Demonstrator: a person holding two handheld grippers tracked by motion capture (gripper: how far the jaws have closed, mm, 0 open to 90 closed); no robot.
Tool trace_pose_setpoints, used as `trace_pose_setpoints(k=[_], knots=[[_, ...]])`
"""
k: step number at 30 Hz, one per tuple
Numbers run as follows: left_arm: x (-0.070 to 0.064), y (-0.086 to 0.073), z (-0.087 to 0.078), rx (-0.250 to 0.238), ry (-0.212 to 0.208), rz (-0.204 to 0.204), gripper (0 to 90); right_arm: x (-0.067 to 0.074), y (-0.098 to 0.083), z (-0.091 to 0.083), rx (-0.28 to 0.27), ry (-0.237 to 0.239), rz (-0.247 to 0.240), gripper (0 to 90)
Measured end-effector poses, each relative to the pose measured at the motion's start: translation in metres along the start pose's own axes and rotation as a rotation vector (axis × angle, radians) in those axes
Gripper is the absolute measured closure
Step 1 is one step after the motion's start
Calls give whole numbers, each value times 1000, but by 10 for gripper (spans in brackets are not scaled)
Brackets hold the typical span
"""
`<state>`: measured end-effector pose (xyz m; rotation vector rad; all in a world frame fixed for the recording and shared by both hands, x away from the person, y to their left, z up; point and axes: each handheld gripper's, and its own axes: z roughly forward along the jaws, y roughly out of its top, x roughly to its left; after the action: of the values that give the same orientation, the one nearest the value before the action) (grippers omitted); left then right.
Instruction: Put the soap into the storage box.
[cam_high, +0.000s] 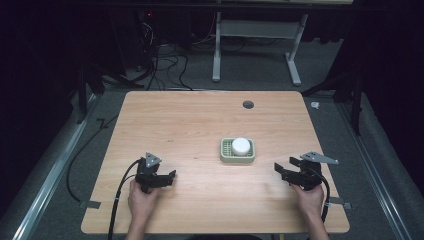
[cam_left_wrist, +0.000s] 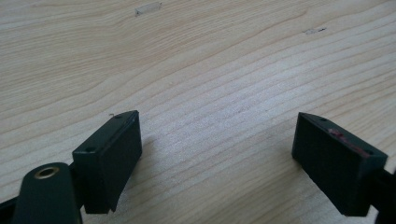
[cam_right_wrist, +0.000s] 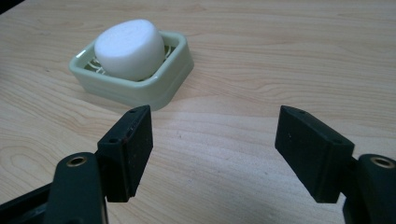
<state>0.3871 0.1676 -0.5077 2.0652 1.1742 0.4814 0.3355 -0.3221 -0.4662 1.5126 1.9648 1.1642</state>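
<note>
Left gripper (cam_high: 169, 176): nearest the person, held low over the table (cam_high: 200, 115). Its jaws stand wide apart in its own view (cam_left_wrist: 217, 154), with nothing but bare wood between them.
Right gripper (cam_high: 278, 169): also near the table's front edge. In its own view (cam_right_wrist: 215, 149) the jaws are parted and grip nothing.
Hands: one left hand (cam_high: 142, 199) and one right hand (cam_high: 309, 197), each wrapped around its gripper's body.
White foam puck (cam_high: 240, 146): ahead of the right gripper and off to the left of its jaws (cam_right_wrist: 130, 49). It is near them but apart, sitting inside the dish and rising above its rim.
Soap dish (cam_high: 224, 156): pale green with a slatted floor. It lies flat on the table beyond the right gripper's left jaw (cam_right_wrist: 140, 91) and well ahead and to the right of the left gripper.
Cable hole (cam_high: 248, 104): farther on, past the dish, toward the table's far edge.
Progress: judging by how things lie, no grasp has been made. The puck rests untouched in the dish, and neither gripper is at it.
Left to do: probably bring the right gripper forward and to its left until the jaws straddle the puck, close on it, then lift it clear of the dish.
Count: two grippers, two hands, one puck, one dish, one table, one cable hole.
</note>
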Motion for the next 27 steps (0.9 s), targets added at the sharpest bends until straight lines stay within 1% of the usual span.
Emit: trace_pose_setpoints(k=[4,5,9,10,11,15,17,19,24,27], knots=[[0,0,0,0,0,0,164,0,-4,5,11,-4,-4,287],[0,0,0,0,0,0,164,1,-5,6,22,-11,0,288],[0,0,0,0,0,0,164,2,-8,11,35,-26,-10,288],[0,0,0,-1,1,0,164,2,-8,12,40,-28,-12,288],[0,0,0,0,0,0,164,2,-9,14,44,-32,-27,288],[0,0,0,0,0,0,164,3,-10,18,56,-41,-20,288],[0,0,0,0,0,0,164,3,-11,20,59,-44,-29,288],[0,0,0,0,0,0,164,4,-12,21,64,-49,-21,288],[0,0,0,0,1,0,164,4,-13,24,72,-66,-34,288],[0,0,0,0,0,0,164,5,-14,28,82,-80,-51,288]])
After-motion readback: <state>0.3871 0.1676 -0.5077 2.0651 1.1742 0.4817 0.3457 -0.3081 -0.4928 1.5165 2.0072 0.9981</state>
